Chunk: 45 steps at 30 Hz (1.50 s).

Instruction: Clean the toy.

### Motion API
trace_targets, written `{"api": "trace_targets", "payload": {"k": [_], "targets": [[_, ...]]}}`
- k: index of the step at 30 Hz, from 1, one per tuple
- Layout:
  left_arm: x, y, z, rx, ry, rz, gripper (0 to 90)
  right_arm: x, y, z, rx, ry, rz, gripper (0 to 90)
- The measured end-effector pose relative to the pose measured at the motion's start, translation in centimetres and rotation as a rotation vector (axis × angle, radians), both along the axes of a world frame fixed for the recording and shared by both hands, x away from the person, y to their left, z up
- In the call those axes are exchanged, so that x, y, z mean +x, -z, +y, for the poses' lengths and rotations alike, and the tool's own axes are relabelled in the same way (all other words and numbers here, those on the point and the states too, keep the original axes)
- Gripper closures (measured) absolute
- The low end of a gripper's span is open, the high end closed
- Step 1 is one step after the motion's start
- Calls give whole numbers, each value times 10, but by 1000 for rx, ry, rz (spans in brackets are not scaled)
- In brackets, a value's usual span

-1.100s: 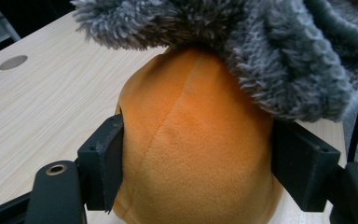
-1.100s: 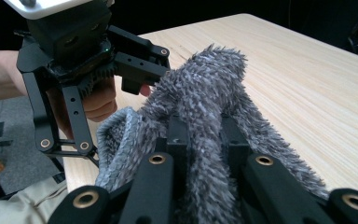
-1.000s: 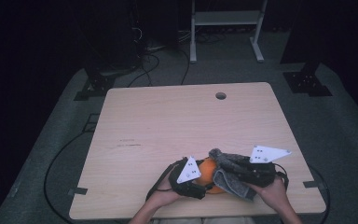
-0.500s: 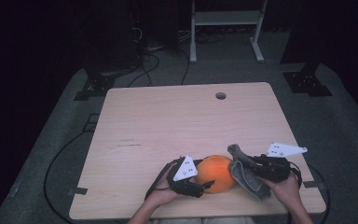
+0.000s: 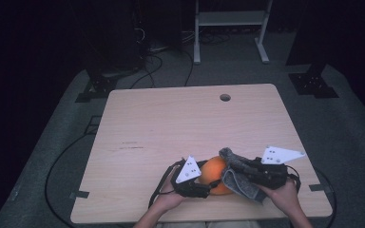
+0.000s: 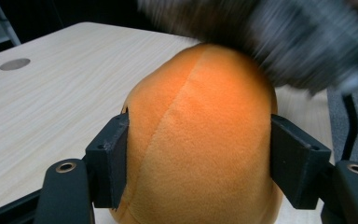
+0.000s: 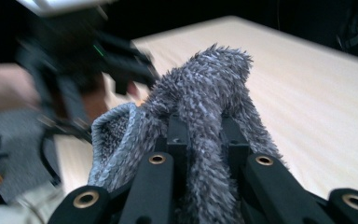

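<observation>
An orange plush ball [image 5: 215, 171] rests on the wooden table [image 5: 171, 128] near its front edge. My left gripper [image 5: 211, 183] comes at it from the left. In the left gripper view its pads [image 6: 114, 163] press into both sides of the ball [image 6: 200, 121]; the jaws have just been closing on it. My right gripper [image 5: 240, 166] is shut on a grey fuzzy cloth [image 5: 241, 183], which drapes against the ball's right side and top. In the right gripper view the cloth [image 7: 205, 88] is bunched between the jaws of the gripper [image 7: 205, 135]. The cloth [image 6: 289, 37] shows blurred above the ball.
A round cable hole [image 5: 225, 97] sits near the table's far edge. Black cables [image 5: 57, 166] trail on the grey floor at the left. A white metal frame [image 5: 228, 19] and dark stands are behind the table. Both hands hold the grippers at the front edge.
The right gripper swung right, away from the ball, with the cloth, then came back left so the cloth lies on the ball again. The left gripper stayed on the ball.
</observation>
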State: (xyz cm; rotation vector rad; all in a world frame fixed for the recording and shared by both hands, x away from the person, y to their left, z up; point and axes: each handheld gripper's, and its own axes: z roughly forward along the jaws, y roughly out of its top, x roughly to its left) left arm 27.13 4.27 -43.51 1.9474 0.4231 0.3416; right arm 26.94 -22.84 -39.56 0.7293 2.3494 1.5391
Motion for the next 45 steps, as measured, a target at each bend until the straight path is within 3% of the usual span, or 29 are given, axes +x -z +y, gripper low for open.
{"api": "trace_targets", "payload": {"k": [2, 5, 8, 12, 15, 18, 20, 21, 23, 28, 30, 35, 37, 39, 41, 43, 45], "targets": [[1, 1, -1, 3, 11, 5, 198, 2, 10, -3, 25, -9, 27, 776], [6, -1, 1, -16, 40, 35, 102, 2, 11, -6, 13, -16, 29, 775], [13, 3, 4, -12, 47, 71, 60, 4, 14, -10, 31, -36, 37, 774], [21, 15, 5, -52, 68, 139, 41, 7, 14, -9, 32, -42, 41, 775], [18, 17, 4, -59, 66, 97, 150, 7, 11, -10, 28, -17, 47, 775], [9, 13, -4, -9, 68, 10, 221, 3, -3, 3, 33, -24, 20, 775], [2, 11, -10, 29, 71, -46, 236, -3, -11, 21, 2, -64, -10, 775], [0, 10, -11, 43, 68, -61, 237, -5, -13, 32, -42, -72, -26, 775], [0, 11, -9, 46, 67, -59, 250, -4, -8, 38, -85, -66, -29, 776], [0, 12, -8, 30, 80, -56, 269, 1, 0, 14, -54, -38, -9, 777], [2, 13, -7, 27, 101, -34, 258, 3, 4, 1, -45, -6, 8, 776], [8, 14, -5, -7, 114, 24, 96, 8, 16, -23, -13, 37, 59, 775], [12, 16, -6, 7, 123, 63, 40, 6, 16, -22, -18, 33, 49, 774], [14, 20, -5, 3, 128, 77, 30, 6, 15, -18, -25, 28, 38, 774], [15, 22, -2, -12, 133, 81, 61, 6, 15, -16, -27, 25, 37, 774], [13, 20, 0, -5, 116, 39, 159, 5, 14, -16, -22, 30, 38, 774], [10, 14, 0, -13, 99, 21, 241, 1, 6, -15, -4, 33, 10, 774]]}}
